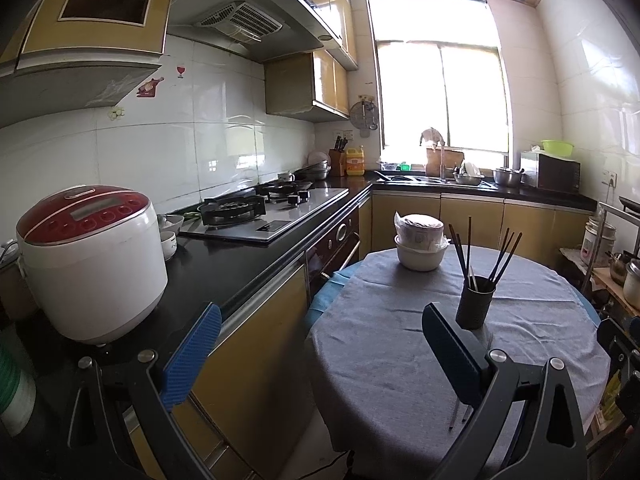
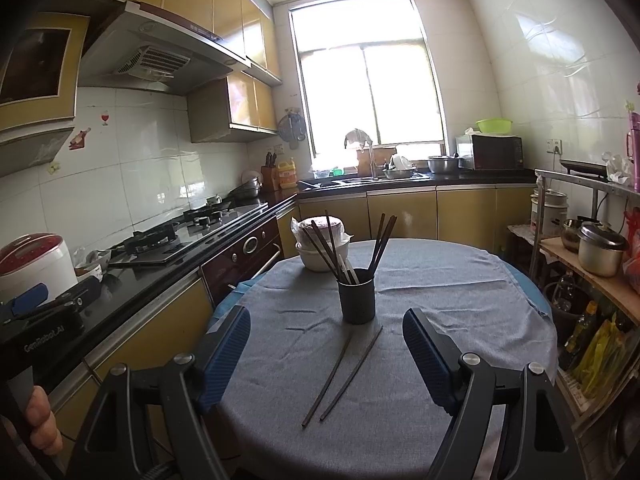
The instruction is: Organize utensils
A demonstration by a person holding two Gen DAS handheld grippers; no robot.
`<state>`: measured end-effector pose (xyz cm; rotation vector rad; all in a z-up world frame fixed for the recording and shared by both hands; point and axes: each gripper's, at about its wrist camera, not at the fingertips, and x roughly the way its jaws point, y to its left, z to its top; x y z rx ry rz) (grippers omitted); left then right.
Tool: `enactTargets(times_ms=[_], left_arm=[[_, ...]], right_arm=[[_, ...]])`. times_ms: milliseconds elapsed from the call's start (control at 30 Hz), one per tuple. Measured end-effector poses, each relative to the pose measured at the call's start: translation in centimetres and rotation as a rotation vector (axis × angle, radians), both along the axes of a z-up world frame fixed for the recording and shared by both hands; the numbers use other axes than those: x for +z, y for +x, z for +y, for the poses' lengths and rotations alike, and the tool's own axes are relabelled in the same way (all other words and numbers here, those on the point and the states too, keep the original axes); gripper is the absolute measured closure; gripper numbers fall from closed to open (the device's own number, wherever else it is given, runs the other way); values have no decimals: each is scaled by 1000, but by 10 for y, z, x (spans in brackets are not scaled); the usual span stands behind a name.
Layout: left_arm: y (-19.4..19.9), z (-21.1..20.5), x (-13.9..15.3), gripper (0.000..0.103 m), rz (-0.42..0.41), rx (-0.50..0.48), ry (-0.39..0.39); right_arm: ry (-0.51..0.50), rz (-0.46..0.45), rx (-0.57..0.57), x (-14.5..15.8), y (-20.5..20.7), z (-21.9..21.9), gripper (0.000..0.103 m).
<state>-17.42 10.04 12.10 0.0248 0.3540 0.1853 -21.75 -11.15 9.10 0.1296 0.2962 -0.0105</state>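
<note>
step in hand: by my reading, picking up the two loose chopsticks (image 2: 343, 376) from the grey tablecloth (image 2: 440, 292) and standing them in the dark cup (image 2: 357, 296)
where they lie: side by side on the cloth, just in front of the cup, tips slanting toward it, near ends toward the table's front edge
right gripper (image 2: 326, 356): wide open, empty, hovering above the pair, apart from them
left gripper (image 1: 320, 354): wide open, empty, off to the left, half over the gap between table and counter (image 1: 224, 272)
how to do it well: come down across the middle of both sticks, close squarely so neither rolls away, then tip them upright over the cup
cup: already holds several chopsticks fanned outward, so aim for the open middle
edges: cloth hangs over the round rim; avoid dragging it
open room: bare cloth either side; stacked bowls (image 2: 320, 248) stand behind the cup
</note>
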Motion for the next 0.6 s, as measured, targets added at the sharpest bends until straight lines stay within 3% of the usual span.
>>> enactTargets(times_ms=[600], left_arm=[[0,4,0,3,4,9,0]], right_arm=[[-12,-20,-2,5,-6,6,22]])
